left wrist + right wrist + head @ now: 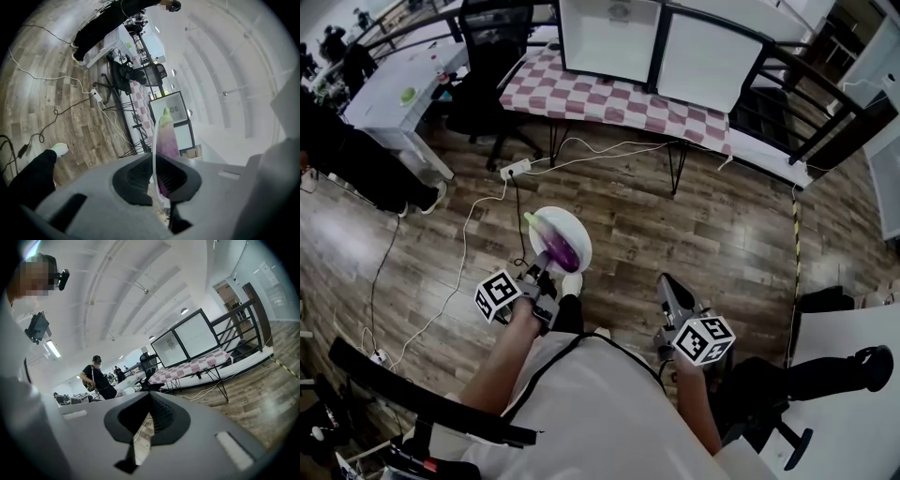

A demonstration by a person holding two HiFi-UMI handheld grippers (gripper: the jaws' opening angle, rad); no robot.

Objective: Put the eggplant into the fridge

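Note:
A purple eggplant [561,250] with a green stem lies on a white plate [574,228] held out over the wooden floor. My left gripper [546,272] is shut on the plate's near rim. In the left gripper view the plate [154,154] shows edge-on between the pads, with the eggplant [168,140] on its right side, and the left gripper [154,180] clamps the rim. My right gripper [667,286] hangs to the right of the plate, apart from it. In the right gripper view the right gripper [149,397] is shut with nothing in it. No fridge is in view.
Ahead stands a table with a red-checked cloth [609,98], white panels [609,37] behind it and a black railing [787,84] to the right. A power strip [514,170] and cables lie on the floor. An office chair [492,56], a white desk [394,94] and a person in black [337,159] are at the left.

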